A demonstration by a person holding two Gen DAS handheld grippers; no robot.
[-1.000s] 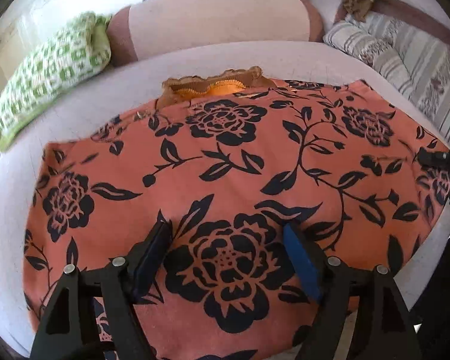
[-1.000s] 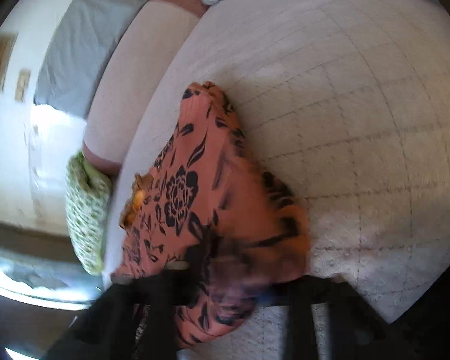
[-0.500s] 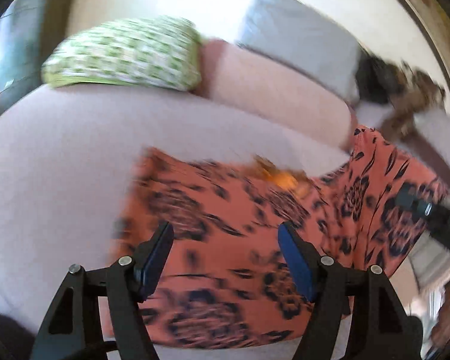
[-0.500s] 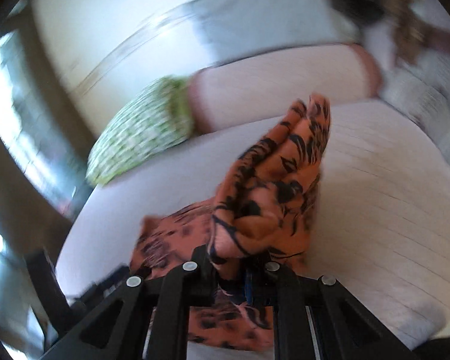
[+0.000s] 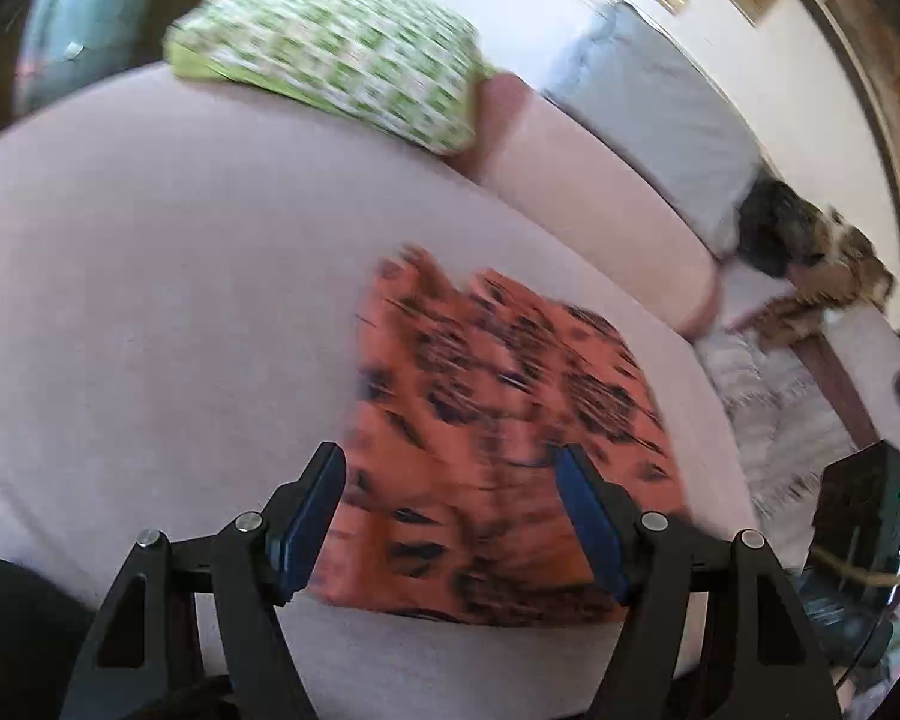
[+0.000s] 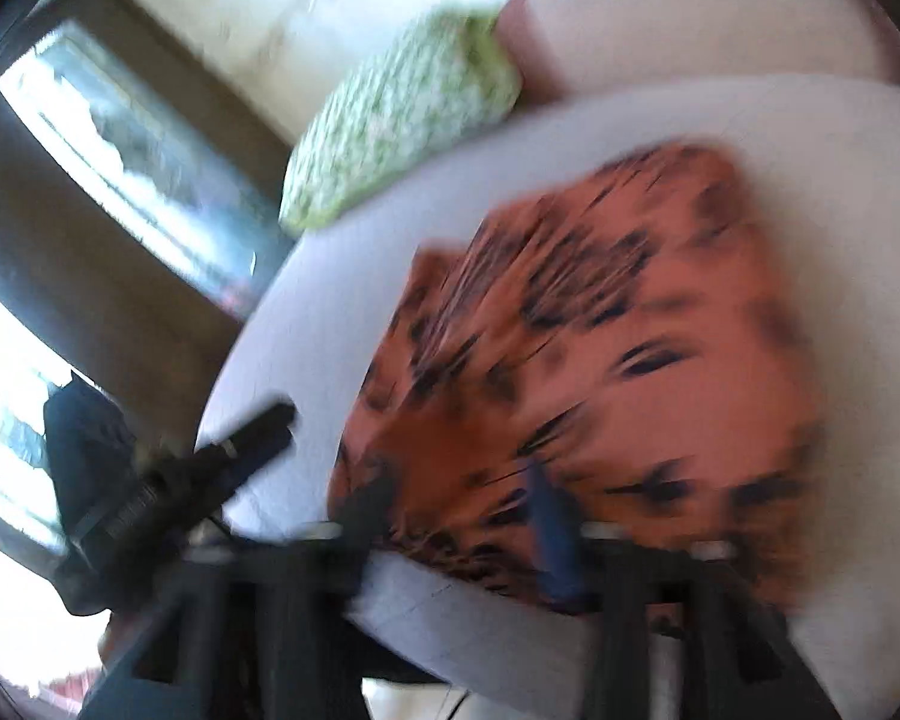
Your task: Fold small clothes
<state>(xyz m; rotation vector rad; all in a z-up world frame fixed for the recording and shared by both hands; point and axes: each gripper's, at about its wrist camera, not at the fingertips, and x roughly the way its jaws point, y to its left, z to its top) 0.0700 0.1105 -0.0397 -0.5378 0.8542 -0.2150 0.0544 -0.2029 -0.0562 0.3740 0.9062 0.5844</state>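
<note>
Nearest the right wrist camera, the right gripper (image 6: 462, 516) is opening its fingers, having just let go of the bunched edge it carried a moment ago; nothing is pinched now. The left gripper (image 5: 450, 510) hovers with fingers apart and empty. Beyond them, the orange floral garment (image 5: 498, 420) lies doubled over and narrower than before on the bed (image 5: 150, 300), so one fold looks finished. A green pillow (image 5: 342, 54) sits farther back.

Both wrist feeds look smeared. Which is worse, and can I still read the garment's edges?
Right wrist view: heavy motion blur, the orange floral garment streaked, edges soft, window glare at left. Left wrist view: milder blur, garment outline readable, fingers sharp.
</note>
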